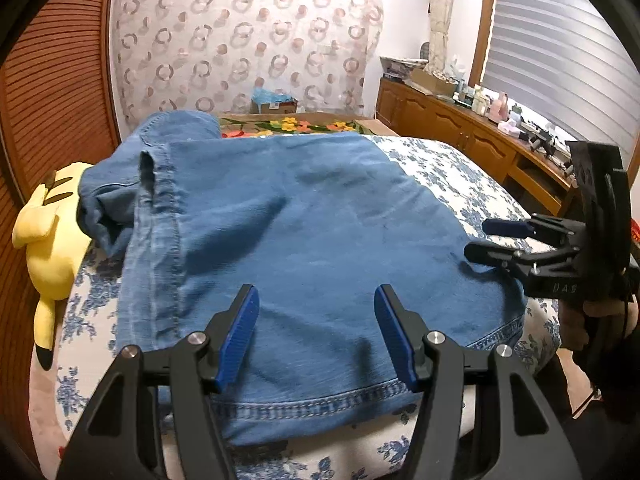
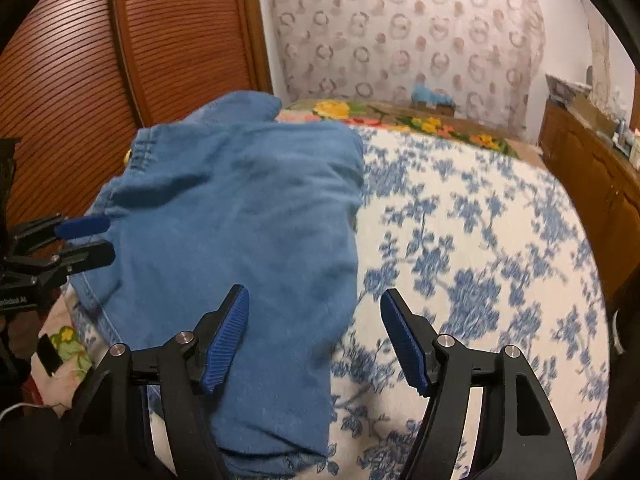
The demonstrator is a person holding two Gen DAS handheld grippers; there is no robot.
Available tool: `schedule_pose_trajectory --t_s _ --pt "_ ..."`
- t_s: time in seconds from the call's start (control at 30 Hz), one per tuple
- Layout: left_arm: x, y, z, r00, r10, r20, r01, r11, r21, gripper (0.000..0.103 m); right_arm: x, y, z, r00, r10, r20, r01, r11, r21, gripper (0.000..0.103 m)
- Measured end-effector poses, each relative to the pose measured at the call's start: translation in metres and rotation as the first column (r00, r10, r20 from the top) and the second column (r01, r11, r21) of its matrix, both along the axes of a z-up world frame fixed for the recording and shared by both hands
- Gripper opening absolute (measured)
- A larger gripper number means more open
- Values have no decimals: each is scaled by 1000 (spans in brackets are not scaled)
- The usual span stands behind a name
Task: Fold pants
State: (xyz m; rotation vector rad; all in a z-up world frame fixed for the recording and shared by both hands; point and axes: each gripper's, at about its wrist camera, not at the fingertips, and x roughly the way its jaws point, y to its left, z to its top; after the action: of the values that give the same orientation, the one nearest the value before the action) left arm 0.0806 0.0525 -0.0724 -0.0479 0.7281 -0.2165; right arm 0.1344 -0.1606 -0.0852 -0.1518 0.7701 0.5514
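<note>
The left gripper (image 1: 316, 332) hangs with its jaws spread wide and nothing between them, low over the near hem of the pants (image 1: 304, 216). The right gripper (image 2: 316, 336) is likewise released and empty, poised over the pants' right edge where denim meets the floral bedspread (image 2: 480, 240); in the left view it comes in from the right with its fingers parted just above the cloth.

The pants lie on the bed as a partly folded blue slab, long axis running from the near edge away toward the far wall, with a bunched seam and loose layers at the far left beside a yellow plush (image 1: 48, 240). A flowered blanket (image 1: 304, 125) shows past their far end.

Both grippers sit at the near end, so the cloth stretches away from them. The left is nearer the near hem and left seam; the right is nearer the right edge (its right finger is over bare bedspread). A next fold probably means pinching the near hem at both corners and carrying it far, along that long axis
</note>
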Motion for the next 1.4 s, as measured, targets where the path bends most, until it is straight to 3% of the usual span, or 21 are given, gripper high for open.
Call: schedule_pose_trajectory --t_s 0.4,0.83,1.03,1.23,1.3,1.4 --pt "10 -14 -14 999 -7 -38 8 1000 9 59 -20 -10 -15 997 25 -67 -22 999 35 63" --pt "17 -19 -22 999 -9 -45 11 1000 29 59 12 0 -16 998 -11 -67 13 999 33 63" --pt "15 -15 -24 999 -19 -41 20 1000 17 59 21 2 -29 993 -13 -121 19 999 50 62" --pt "12 -5 -22 999 -21 -39 21 1000 -3 59 16 6 -30 987 51 -151 -37 995 94 31" --pt "11 -2 -20 999 -16 -36 16 1000 -2 59 14 5 -24 988 64 -143 -47 992 114 16" --pt "6 6 -13 999 12 -34 -12 1000 8 59 7 4 -5 993 73 -95 -58 987 149 9"
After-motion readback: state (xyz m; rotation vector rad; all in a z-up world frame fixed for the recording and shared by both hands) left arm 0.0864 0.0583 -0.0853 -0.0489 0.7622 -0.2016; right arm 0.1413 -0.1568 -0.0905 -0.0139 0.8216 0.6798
